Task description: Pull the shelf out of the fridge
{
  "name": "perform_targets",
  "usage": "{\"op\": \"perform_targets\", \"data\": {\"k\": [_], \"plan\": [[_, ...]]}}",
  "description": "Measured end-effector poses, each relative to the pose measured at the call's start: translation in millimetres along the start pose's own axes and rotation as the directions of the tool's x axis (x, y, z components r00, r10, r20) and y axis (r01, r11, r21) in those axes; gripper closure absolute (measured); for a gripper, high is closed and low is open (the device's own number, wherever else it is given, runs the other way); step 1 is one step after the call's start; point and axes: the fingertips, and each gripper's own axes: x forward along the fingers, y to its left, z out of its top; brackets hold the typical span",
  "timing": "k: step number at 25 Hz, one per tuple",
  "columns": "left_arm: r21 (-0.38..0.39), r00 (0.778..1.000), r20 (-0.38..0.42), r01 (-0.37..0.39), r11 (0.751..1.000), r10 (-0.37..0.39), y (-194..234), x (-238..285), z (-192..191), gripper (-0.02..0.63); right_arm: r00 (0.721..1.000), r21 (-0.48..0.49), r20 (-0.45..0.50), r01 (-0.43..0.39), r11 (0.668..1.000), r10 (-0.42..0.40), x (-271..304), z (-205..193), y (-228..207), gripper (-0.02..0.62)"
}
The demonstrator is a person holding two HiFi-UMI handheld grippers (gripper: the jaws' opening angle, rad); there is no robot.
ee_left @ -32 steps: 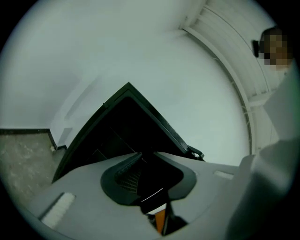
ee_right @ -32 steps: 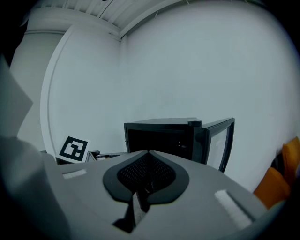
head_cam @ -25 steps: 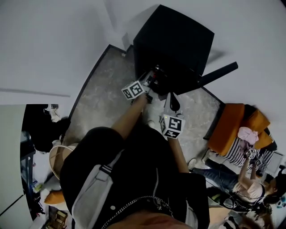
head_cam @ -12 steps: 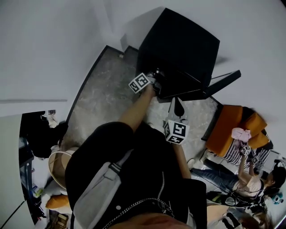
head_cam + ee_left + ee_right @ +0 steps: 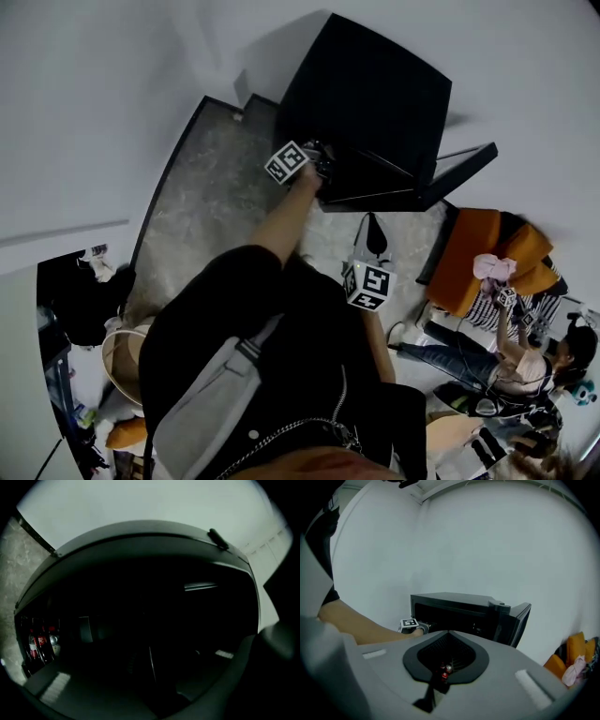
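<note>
The black fridge (image 5: 375, 94) stands against the white wall with its door (image 5: 459, 173) swung open to the right. My left gripper (image 5: 323, 169), marker cube beside it, is at the left edge of the fridge mouth. Its jaws stand wide apart with nothing visible between them. The left gripper view looks into the dark interior, where the shelf cannot be made out; only a thin pale edge (image 5: 152, 665) shows, and red-capped bottles (image 5: 40, 641) stand at the left. My right gripper (image 5: 375, 230) hangs shut and empty in front of the fridge (image 5: 459, 613), a little back from it.
The floor (image 5: 216, 206) is grey stone pattern. Right of the fridge lies an orange cushion (image 5: 473, 258), and a person (image 5: 511, 370) sits on the floor there. A round basket (image 5: 117, 342) sits at the lower left.
My left gripper stays at the fridge mouth as the view shifts. The right gripper has drawn back from the fridge front.
</note>
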Motion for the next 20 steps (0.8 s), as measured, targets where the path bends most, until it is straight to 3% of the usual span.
{"op": "perform_targets", "data": {"k": [4, 11, 20], "plan": [[-0.004, 1.0, 0.003, -0.014, 1.0, 0.014, 4.0, 13.6, 2.0, 0.517, 1.0, 0.013, -0.011, 0.025, 1.0, -0.025, -1.0, -3.6, -7.9, 0.592], [-0.102, 0.999, 0.044, 0.029, 0.994, -0.024, -0.8, 17.2, 2.8, 0.571, 0.999, 0.016, -0.025, 0.038, 0.999, -0.038, -0.3, -6.6, -13.0, 0.592], [-0.098, 1.0, 0.02, 0.005, 0.995, -0.003, 0.8, 0.5, -4.1, 0.572, 1.0, 0.034, -0.017, -0.009, 0.999, 0.01, 11.1, -6.6, -4.4, 0.592]]}}
